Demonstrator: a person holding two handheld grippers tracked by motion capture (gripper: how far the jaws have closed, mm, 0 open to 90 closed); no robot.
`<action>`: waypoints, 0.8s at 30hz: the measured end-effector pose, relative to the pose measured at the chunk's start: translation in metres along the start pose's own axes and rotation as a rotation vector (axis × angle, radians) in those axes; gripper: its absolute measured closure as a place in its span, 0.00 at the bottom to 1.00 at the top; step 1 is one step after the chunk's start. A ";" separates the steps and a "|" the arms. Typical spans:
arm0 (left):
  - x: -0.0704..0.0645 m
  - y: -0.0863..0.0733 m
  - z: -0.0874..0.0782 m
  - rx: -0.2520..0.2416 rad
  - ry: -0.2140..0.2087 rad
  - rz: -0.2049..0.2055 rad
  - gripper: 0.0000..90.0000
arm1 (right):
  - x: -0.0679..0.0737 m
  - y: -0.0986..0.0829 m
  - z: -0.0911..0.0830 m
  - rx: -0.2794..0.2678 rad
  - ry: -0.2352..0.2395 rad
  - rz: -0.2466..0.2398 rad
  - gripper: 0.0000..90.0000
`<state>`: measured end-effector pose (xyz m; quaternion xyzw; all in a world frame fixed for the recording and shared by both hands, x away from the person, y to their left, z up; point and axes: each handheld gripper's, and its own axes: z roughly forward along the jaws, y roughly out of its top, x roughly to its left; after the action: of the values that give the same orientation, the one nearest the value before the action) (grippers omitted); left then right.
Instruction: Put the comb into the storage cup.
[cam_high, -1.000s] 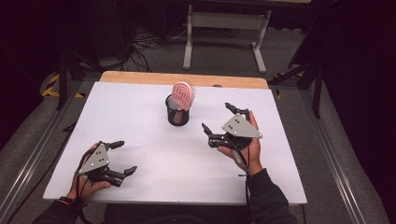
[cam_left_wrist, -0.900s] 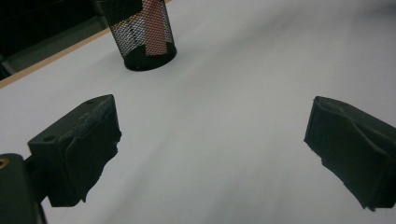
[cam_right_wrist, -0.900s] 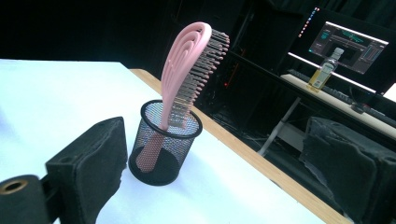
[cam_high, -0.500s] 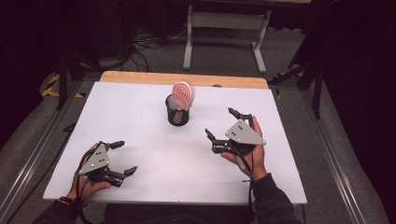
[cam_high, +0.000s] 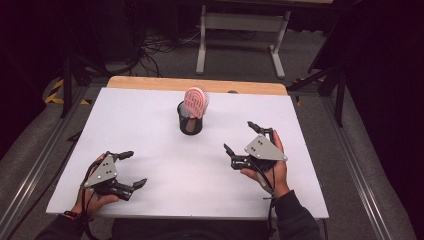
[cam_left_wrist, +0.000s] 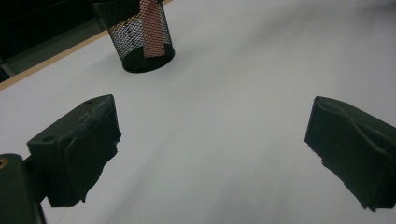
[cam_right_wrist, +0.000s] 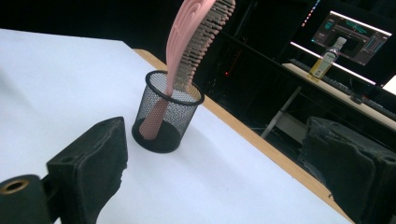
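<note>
A black mesh cup (cam_high: 190, 120) (cam_left_wrist: 140, 37) (cam_right_wrist: 166, 116) stands upright at the back middle of the white table (cam_high: 150, 130). A pink hairbrush (cam_high: 196, 101) (cam_right_wrist: 196, 37) stands in it, handle down, head leaning over the rim. My left gripper (cam_high: 129, 169) (cam_left_wrist: 210, 149) rests near the front left edge, open, nothing between its jaws. My right gripper (cam_high: 245, 137) (cam_right_wrist: 215, 172) sits right of the cup and nearer the person, open and empty, apart from the cup.
A wooden strip (cam_high: 195, 85) borders the table's far edge. Beyond it stand a grey metal frame (cam_high: 240, 30) and cables on the floor. In the right gripper view a desk with a monitor (cam_right_wrist: 355, 32) and a yellow bottle (cam_right_wrist: 327, 58) lies behind.
My right gripper has drawn back from the cup, toward the person and slightly right. The left gripper has not moved.
</note>
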<state>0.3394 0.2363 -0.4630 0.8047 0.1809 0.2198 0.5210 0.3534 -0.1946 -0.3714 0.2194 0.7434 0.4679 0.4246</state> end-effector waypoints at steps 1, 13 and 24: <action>0.000 0.000 0.000 -0.002 0.001 0.000 0.05 | 0.000 -0.002 -0.002 0.000 0.001 0.000 0.09; 0.000 0.000 0.000 -0.005 -0.004 -0.002 0.05 | 0.003 -0.014 -0.006 0.030 0.006 0.001 0.08; 0.000 0.000 0.000 -0.004 -0.002 0.000 0.05 | 0.007 -0.025 -0.013 0.042 0.013 -0.008 0.08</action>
<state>0.3389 0.2362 -0.4627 0.8038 0.1797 0.2192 0.5231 0.3405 -0.2081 -0.3931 0.2223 0.7566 0.4518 0.4171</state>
